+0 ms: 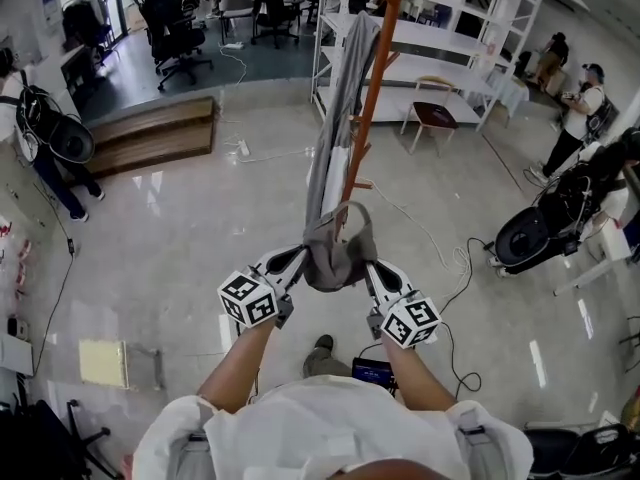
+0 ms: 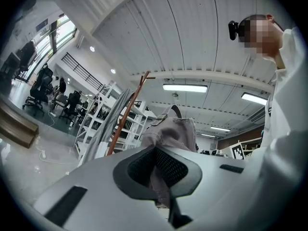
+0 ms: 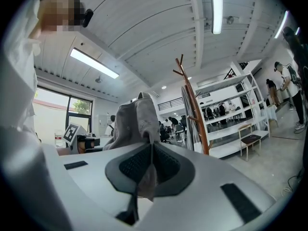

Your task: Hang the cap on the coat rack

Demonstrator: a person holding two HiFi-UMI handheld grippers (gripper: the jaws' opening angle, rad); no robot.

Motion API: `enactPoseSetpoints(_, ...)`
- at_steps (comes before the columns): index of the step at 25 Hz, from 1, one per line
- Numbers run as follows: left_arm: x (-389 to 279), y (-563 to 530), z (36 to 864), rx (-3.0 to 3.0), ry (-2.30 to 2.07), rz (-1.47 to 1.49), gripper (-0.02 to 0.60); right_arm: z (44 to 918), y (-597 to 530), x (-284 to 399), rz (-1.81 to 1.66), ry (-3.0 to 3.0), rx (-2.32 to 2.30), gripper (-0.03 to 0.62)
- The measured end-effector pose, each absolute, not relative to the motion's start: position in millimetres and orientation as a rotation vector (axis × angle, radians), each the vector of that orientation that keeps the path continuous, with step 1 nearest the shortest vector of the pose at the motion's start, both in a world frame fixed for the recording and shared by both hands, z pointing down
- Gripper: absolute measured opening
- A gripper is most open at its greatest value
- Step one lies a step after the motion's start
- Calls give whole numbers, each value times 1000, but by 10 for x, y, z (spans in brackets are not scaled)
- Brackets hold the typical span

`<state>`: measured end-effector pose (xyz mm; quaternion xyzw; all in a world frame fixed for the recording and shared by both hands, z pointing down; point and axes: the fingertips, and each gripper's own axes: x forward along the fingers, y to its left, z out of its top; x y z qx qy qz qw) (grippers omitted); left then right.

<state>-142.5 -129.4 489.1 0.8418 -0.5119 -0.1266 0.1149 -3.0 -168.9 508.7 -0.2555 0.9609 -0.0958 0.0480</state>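
Cap of soft grey cloth [image 1: 335, 253] is stretched between my left gripper [image 1: 298, 260] and right gripper [image 1: 370, 268], both clenched on its edges, near the orange wooden coat rack [image 1: 372, 88]; I judge this the carrying step; next I must raise it and hook it on, clear of the hanging grey garment [image 1: 335, 118].

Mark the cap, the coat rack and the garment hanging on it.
cap [image 1: 335, 255], head view, middle of grey crown.
coat rack [image 1: 373, 78], head view, orange pole.
garment [image 1: 335, 118], head view, mid-length of grey fabric.
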Motion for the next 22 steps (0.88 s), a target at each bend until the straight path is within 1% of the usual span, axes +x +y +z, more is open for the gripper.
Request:
enactPoseSetpoints(5, -1610, -1690, 4865, 2515, -1488, -342, 17, 5094, -2111, -226, -269, 2888, -781, 29)
enactPoseSetpoints(13, -1959, -2465, 4459, 2590, -1474, -321, 17, 4662, -2817, -550, -195, 2852, -750, 29)
enactPoseSetpoints(22, -2061, -3189, 4057, 2663, -1475, -318, 17, 4258, -3453, -692, -108, 2845, -697, 29)
